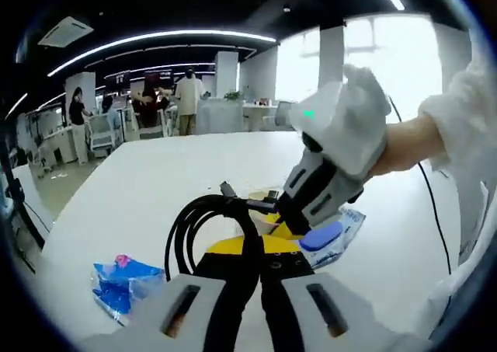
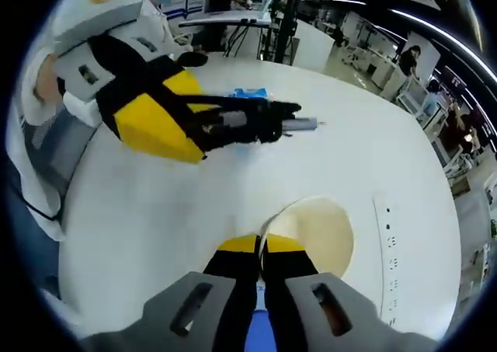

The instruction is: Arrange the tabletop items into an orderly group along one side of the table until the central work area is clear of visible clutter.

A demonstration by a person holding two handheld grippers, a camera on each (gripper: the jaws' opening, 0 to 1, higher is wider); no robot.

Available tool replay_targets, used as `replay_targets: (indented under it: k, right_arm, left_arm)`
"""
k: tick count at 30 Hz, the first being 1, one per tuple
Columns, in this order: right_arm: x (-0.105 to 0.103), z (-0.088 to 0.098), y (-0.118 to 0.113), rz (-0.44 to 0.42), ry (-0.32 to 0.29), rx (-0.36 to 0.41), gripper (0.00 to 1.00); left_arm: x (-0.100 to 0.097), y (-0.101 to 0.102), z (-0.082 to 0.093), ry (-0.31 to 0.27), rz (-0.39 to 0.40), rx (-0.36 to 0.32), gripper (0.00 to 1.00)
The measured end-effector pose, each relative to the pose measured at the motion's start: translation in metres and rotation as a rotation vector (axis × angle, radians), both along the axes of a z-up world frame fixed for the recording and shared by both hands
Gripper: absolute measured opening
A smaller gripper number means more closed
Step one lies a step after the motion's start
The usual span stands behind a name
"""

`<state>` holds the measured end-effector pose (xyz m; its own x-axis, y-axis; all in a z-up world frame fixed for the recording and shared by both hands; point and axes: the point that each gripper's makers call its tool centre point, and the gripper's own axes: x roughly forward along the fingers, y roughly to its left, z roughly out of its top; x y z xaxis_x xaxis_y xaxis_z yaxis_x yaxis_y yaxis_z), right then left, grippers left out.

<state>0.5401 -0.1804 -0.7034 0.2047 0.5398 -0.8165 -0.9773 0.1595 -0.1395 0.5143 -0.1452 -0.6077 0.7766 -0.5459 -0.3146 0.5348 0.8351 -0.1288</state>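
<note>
My left gripper (image 1: 260, 251) is shut on a coiled black cable (image 1: 186, 220), whose plug (image 1: 229, 189) points away over the white table (image 1: 155, 173). In the right gripper view the left gripper (image 2: 210, 130) comes in from the left, holding the cable (image 2: 264, 119) above the table. My right gripper (image 2: 260, 247) is shut on the thin edge of a clear pouch with blue contents (image 2: 260, 329). In the left gripper view the right gripper (image 1: 283, 224), held by a gloved hand, pinches that pouch (image 1: 334, 239) right beside the cable. A blue packet (image 1: 124, 282) lies on the table to the left.
A round cream disc (image 2: 322, 228) lies on the table (image 2: 155, 212) just beyond my right jaws. The blue packet (image 2: 248, 94) lies behind the held cable. A row of small dark dots (image 2: 387, 235) marks the table at the right. People and desks stand far behind.
</note>
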Motion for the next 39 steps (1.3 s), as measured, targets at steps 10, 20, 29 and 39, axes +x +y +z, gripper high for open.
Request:
replay_targets:
  k: [10,20,29,39]
  right_arm:
    - [-0.014,-0.003,0.01,0.056,0.031,-0.009,0.0]
    - [-0.016,-0.015,0.008,0.089,0.039,-0.056,0.0]
    - [-0.013,-0.017,0.007,0.057,0.053,-0.049,0.0]
    - [-0.014,-0.022,0.01,0.066,0.051,-0.059,0.01]
  left_arm:
    - [-0.029,0.023,0.037,-0.055,0.066,-0.098,0.02]
    - [-0.037,0.026,0.054,-0.093,0.034,-0.102,0.02]
    - [-0.032,0.031,0.062,-0.073,0.091,-0.219,0.02]
    - [-0.034,0.036,0.058,-0.048,0.117,-0.253,0.02]
